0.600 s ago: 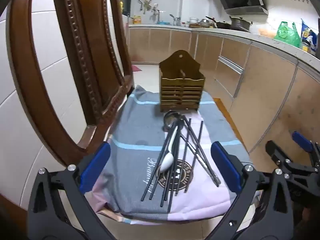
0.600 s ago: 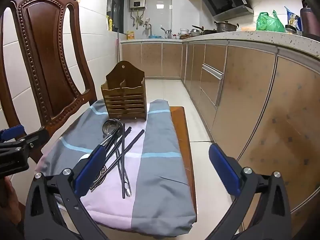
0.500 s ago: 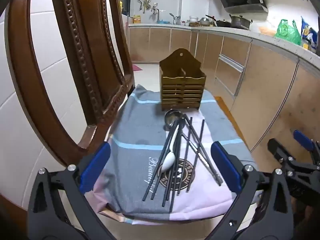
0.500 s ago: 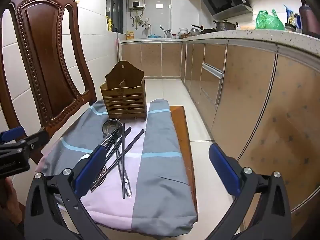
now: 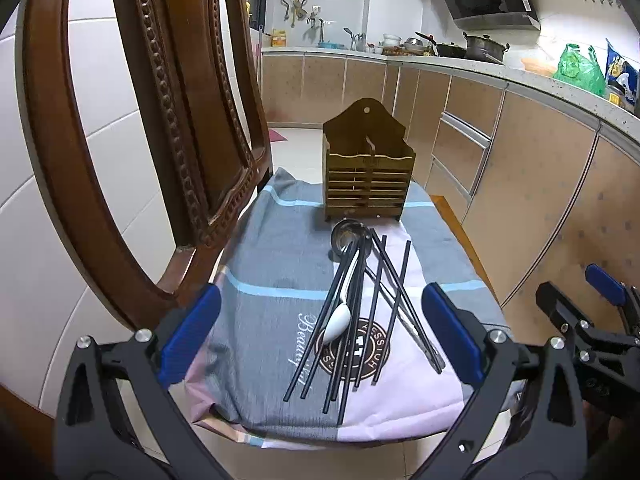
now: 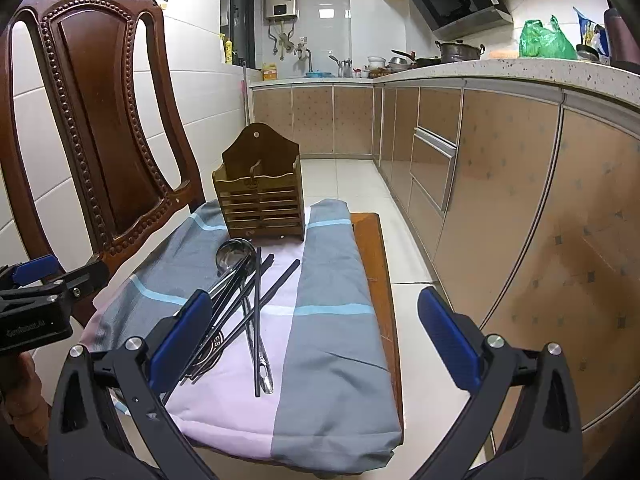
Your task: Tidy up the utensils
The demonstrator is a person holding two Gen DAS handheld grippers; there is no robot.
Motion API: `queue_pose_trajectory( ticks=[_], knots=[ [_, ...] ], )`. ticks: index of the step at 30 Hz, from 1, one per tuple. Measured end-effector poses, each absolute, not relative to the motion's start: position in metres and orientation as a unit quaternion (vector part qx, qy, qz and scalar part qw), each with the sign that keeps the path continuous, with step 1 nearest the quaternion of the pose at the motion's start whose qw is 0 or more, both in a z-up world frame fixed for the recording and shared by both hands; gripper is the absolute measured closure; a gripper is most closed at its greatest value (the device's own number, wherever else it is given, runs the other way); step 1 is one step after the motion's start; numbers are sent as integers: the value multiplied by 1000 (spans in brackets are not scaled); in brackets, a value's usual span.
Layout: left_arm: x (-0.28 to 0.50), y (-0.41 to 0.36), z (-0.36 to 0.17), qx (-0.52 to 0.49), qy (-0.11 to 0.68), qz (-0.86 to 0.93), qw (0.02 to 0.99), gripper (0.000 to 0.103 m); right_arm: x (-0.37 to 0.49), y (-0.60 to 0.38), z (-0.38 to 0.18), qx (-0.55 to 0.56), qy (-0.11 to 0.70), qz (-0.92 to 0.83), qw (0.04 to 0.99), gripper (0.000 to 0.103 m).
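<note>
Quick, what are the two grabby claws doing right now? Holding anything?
Left gripper: open, holding nothing.
Right gripper: open, holding nothing.

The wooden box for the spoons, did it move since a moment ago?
No. The wooden box stands at the same spot on the striped cloth, just behind the ladle, in both views.

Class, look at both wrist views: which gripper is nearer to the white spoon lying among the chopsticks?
Left. The left gripper hangs open straddling the white spoon in its view. The right gripper is open further right, over the cloth's right edge; the spoon sits beyond its left finger.
</note>
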State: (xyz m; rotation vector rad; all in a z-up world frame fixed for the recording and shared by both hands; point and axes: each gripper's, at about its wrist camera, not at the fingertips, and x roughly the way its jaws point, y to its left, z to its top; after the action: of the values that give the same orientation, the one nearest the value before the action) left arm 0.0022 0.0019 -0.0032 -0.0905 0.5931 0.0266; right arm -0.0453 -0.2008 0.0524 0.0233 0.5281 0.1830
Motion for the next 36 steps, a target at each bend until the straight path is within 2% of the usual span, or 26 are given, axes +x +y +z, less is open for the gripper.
queue_pose_trajectory(
  ticks=[21, 30, 33, 36],
  knots=[
    [4, 3, -4, -42, 294, 12, 955, 4, -43, -184, 39, 16, 261, 99, 960, 3],
    [6, 7, -10, -30, 273, 16, 961, 4, -45, -183, 37, 18, 259, 108, 960, 3],
    [4, 5, -5, -8, 240, 19, 971, 4, -45, -185, 37, 22, 260, 111, 959, 3],
    [4, 5, -4, -19, 252, 4, 968, 4, -44, -186, 36, 20, 261, 113, 959, 3]
  ],
)
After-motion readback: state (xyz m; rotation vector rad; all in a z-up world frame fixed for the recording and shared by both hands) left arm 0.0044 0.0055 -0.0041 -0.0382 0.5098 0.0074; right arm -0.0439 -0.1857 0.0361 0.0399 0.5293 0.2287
